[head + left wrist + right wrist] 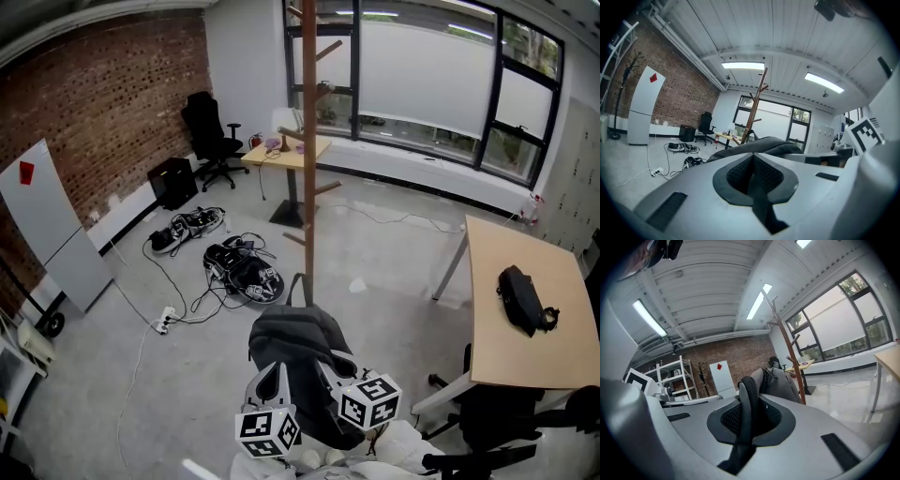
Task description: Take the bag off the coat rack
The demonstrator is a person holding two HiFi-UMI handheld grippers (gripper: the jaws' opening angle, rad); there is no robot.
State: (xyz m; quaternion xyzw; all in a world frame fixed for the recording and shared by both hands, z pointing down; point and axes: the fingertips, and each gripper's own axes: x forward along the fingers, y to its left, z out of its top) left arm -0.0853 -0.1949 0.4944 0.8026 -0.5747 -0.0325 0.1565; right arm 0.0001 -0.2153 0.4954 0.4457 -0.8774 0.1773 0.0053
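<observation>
Head view: the bag hangs just ahead of both claws, low against the coat rack pole. The left claw and right claw are both dug into its near side, their tips hidden by the bag and the marker cubes. The bag's top loop stands beyond the claws, right by the pole, and I can't tell whether it clears a peg. My call on risk: if I pull back with it hooked, the rack tips or the bag jerks loose.

Left gripper view: the left claw is pressed together with a thin dark band caught in the seam. It looks like bag webbing, but I'm not sure. The bag body bulges just past the tips. It's a thin bite, so the weight could drag it out.

Right gripper view: the right claw is pinching a padded strap that loops up over the tips to the bag right behind. The strap could slide through if the bag swings. The pole rises past the bag; the top loop isn't in shot.
</observation>
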